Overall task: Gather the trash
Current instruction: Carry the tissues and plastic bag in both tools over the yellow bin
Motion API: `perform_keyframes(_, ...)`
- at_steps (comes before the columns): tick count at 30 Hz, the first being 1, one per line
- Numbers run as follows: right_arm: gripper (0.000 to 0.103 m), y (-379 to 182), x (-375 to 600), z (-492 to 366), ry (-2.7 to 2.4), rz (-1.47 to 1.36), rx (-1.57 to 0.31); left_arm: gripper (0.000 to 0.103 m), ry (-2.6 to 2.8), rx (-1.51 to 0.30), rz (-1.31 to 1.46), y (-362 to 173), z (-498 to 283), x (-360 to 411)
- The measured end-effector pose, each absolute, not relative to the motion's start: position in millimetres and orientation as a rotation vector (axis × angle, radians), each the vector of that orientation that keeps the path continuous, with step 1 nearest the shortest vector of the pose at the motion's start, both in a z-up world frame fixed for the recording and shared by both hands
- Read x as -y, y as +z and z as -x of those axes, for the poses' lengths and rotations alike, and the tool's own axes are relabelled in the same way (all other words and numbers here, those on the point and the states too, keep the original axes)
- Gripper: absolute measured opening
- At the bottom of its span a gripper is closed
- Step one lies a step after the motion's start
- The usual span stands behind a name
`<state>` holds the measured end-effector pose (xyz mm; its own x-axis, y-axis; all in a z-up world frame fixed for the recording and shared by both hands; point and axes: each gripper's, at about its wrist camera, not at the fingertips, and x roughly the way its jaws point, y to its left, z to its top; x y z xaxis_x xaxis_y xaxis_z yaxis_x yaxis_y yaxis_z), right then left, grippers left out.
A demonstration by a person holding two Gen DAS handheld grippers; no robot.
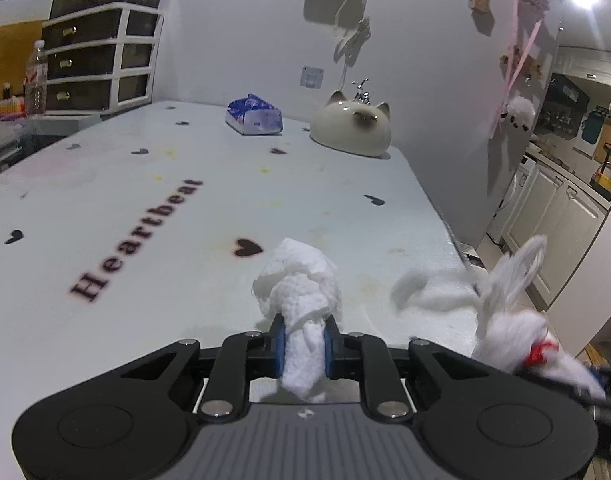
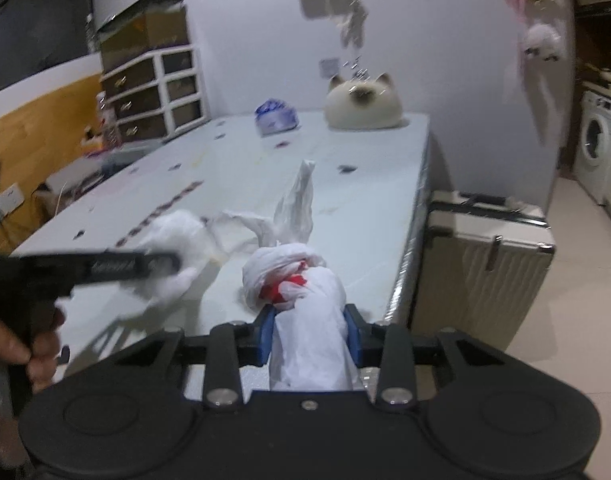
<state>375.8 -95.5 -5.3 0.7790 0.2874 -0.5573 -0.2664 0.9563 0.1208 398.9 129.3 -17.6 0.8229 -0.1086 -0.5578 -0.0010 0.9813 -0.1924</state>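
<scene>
Two tools, left clamping tissue, right clamping bag (suitcase beside table).

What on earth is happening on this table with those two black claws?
A person is clearing trash off the table with a handheld claw in each hand. The left claw is shut on a crumpled white paper towel. The right claw is shut on a white plastic bag with red print, its loose handles trailing onto the tabletop. A tissue pack and a cat-shaped ornament sit untouched at the far end.
</scene>
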Motion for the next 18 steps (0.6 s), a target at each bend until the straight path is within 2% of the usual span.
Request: perform_keyframes(18,0.037,30,138,-287,0.217,-0.04,-0.498,0.019,-0.088,-0.523,0.069,23,-285,-69)
